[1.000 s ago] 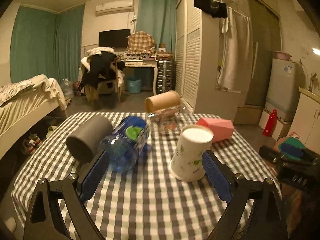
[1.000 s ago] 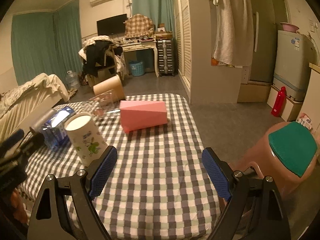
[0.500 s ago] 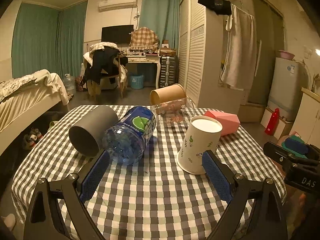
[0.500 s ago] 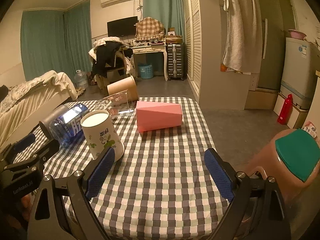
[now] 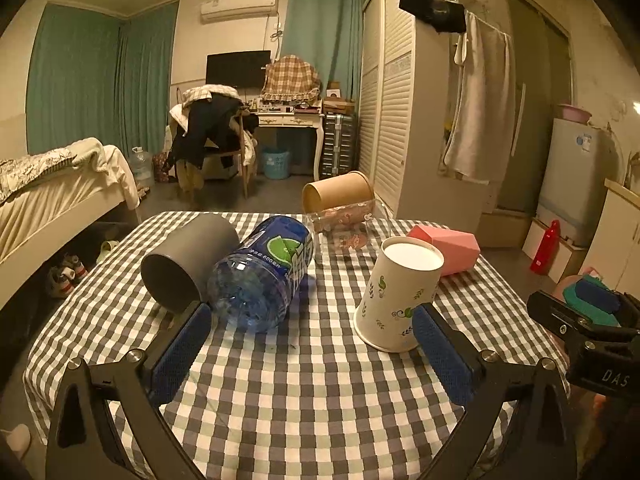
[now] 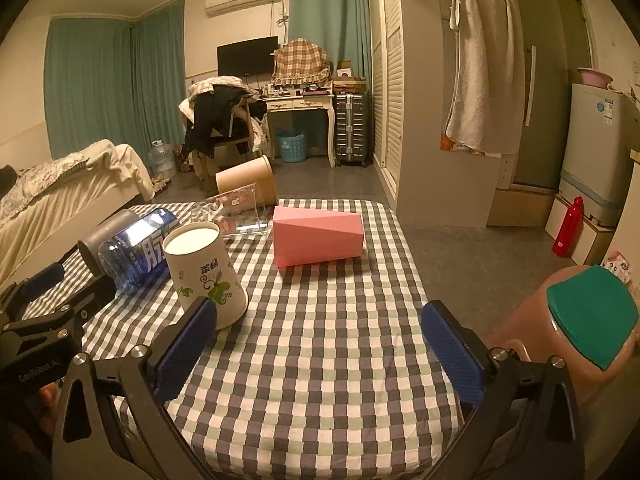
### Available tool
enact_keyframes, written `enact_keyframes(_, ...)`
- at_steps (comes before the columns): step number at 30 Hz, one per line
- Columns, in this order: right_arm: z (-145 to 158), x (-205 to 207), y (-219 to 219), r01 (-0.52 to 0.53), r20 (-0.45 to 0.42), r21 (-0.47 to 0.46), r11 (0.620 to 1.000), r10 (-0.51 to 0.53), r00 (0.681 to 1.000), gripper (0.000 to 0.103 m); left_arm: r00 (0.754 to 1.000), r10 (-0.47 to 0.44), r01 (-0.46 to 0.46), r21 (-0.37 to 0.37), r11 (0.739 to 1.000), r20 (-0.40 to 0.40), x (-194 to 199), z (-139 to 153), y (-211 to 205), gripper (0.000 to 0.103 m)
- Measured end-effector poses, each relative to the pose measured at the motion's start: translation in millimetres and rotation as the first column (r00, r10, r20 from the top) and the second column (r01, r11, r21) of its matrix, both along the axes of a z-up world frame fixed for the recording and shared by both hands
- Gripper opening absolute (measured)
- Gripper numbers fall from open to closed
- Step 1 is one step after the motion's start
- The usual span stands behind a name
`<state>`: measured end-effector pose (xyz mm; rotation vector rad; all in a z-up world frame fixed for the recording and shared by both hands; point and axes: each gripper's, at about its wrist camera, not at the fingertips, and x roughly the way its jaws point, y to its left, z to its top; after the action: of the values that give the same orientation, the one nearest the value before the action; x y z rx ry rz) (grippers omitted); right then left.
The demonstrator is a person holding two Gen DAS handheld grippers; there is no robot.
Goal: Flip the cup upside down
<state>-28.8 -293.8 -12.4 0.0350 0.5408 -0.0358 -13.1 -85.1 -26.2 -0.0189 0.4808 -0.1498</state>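
A white paper cup with green leaf print [image 5: 398, 296] stands upside down on the checked tablecloth, wide rim on the cloth; it also shows in the right wrist view [image 6: 206, 276]. My left gripper [image 5: 312, 344] is open and empty, its right finger just in front of the cup's rim. My right gripper [image 6: 316, 348] is open and empty, its left finger close in front of the cup. Neither touches the cup.
A grey cup [image 5: 184, 260], a blue water bottle [image 5: 264, 272], a clear glass [image 5: 344, 232] and a brown paper cup [image 5: 336, 196] lie on their sides on the table [image 5: 304, 392]. A pink box [image 6: 318, 236] lies behind. A stool with a green seat [image 6: 588, 320] stands at the right.
Both grippers have drawn back and risen a little from the cup. The cup stands upside down throughout, tilted at first and now settled on its rim.
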Motion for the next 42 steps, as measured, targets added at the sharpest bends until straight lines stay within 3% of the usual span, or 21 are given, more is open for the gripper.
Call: enact_keyframes(42,-2.3,2.7,1.2,0.007,0.003,-0.022,1.0,-0.007,1.0,0.103,1.0,0.03,-0.03,0.007,1.0,0.001,-2.7,1.4,1.9,0.103)
